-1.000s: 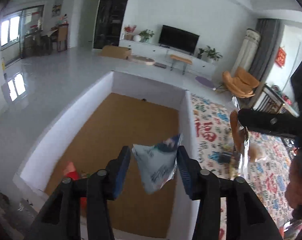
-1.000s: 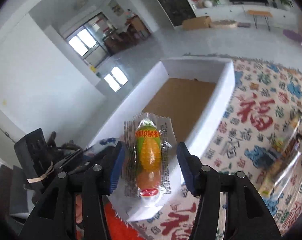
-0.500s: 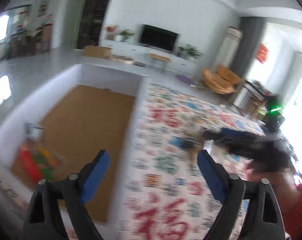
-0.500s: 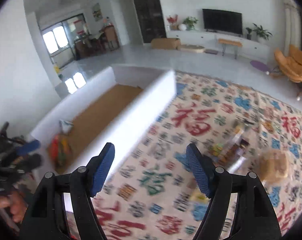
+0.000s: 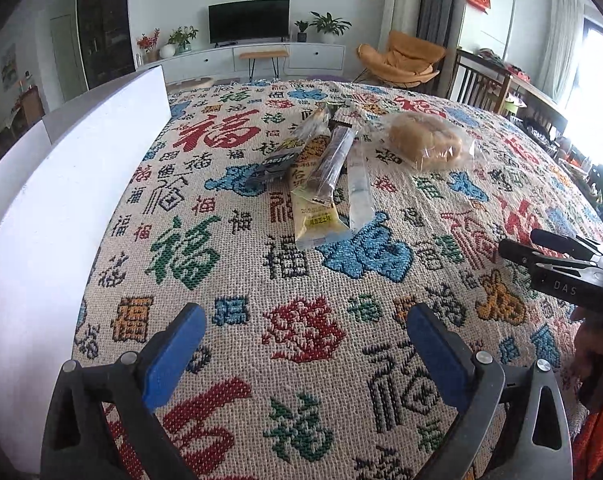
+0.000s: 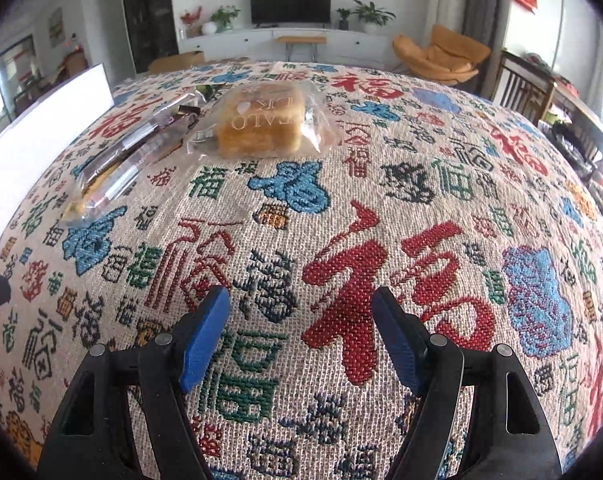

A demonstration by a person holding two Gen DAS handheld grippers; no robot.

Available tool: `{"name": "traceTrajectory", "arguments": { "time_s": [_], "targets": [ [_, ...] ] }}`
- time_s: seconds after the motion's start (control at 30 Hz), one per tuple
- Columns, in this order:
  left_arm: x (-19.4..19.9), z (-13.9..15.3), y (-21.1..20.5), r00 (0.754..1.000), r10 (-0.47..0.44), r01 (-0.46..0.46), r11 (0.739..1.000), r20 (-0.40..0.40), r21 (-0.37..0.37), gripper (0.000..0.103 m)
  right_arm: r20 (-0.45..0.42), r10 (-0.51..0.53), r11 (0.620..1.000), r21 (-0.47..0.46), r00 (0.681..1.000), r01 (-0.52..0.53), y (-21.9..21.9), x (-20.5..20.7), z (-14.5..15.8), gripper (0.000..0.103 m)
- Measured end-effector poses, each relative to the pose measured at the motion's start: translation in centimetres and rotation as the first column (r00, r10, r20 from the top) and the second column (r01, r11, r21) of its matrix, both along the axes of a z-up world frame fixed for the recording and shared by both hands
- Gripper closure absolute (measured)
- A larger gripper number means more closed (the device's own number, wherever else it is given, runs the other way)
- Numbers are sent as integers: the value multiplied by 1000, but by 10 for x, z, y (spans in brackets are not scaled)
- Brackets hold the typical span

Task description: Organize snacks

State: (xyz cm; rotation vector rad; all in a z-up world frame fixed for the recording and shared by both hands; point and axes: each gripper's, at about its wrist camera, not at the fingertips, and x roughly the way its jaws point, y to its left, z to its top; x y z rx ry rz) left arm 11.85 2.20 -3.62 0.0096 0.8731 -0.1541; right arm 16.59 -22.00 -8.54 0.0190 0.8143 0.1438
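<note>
**Both claws empty over the patterned cloth, snacks ahead**

The left claw has just been opening and stands released, nothing between its jaws; the right claw is also released and empty. Bare woven cloth covers the desk between them and the snacks. Farther on, near the desk's left edge, overlapping snack packets lie just beside the white box wall. The bagged bread sits right of them, open cloth all around.
</note>
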Motion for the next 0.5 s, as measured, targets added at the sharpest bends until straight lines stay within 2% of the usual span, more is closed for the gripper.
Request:
{"name": "traceTrajectory", "arguments": {
  "time_s": [0.13, 0.27, 0.43, 0.5],
  "targets": [
    [2, -16, -8, 999, -32, 31, 999, -43, -17, 3, -28, -9, 1000, 5, 1000, 9, 2, 10, -6, 23],
    [3, -26, -12, 999, -27, 28, 1000, -45, 15, 3, -30, -12, 1000, 2, 999, 13, -1, 10, -9, 21],
    [5, -25, -2, 999, -16, 13, 998, -48, -54, 3, -28, -14, 1000, -6, 1000, 14, -5, 7, -13, 20],
    [5, -25, -1, 999, -14, 11, 998, -45, -60, 3, -28, -14, 1000, -6, 1000, 14, -5, 7, -13, 20]
  ]
}}
